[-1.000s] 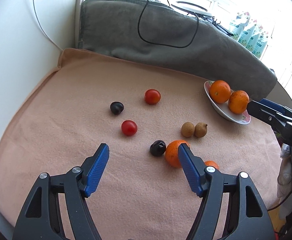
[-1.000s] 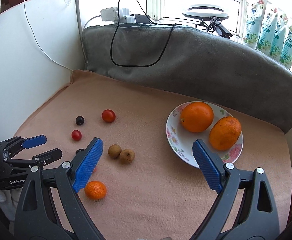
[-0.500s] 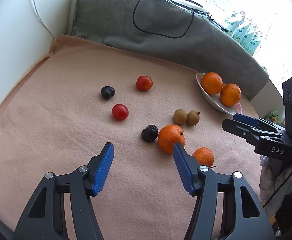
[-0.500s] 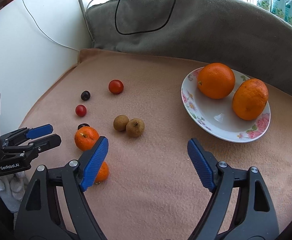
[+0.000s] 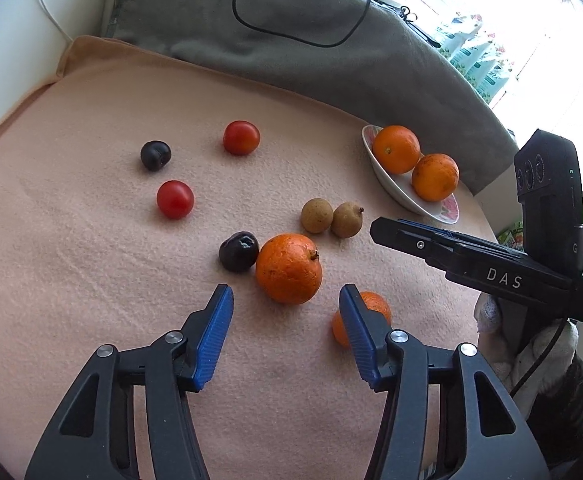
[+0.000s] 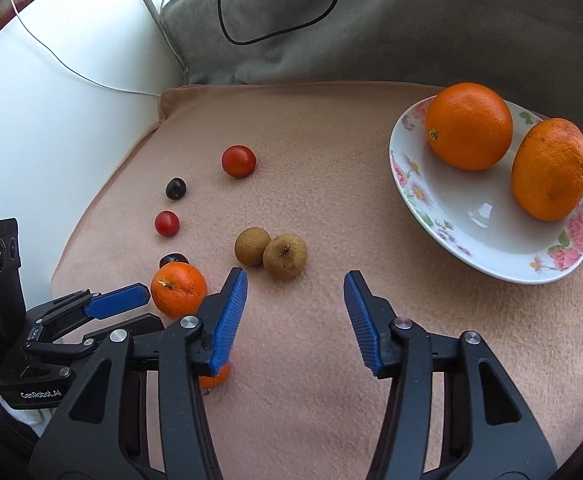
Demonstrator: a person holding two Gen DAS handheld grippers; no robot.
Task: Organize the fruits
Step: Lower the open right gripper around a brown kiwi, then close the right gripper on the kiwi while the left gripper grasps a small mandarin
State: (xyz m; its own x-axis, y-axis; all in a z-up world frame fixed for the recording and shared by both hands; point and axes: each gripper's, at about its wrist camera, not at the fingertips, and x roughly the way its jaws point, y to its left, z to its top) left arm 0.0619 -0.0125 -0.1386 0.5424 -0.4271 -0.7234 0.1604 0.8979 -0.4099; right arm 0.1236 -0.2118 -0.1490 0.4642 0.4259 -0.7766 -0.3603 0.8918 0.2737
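Left wrist — left gripper [image 5: 286,300] lower | both jaws narrower, closing, nothing held

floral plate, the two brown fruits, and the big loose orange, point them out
floral plate [image 6: 487,242], right wrist view, bare white inside
brown fruits [image 6: 285,256], right wrist view, the nearer one's skin
big loose orange [image 5: 288,268], left wrist view, middle of peel

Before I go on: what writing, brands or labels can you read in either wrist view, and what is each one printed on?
"DAS": white letters on the side of the right gripper, seen in the left wrist view.
"GenRobot.AI": white letters on the body of the left gripper, seen in the right wrist view.
Green-and-white packets by the window: print too small and washed out to read.
Nothing is written on the fruit or the plate.
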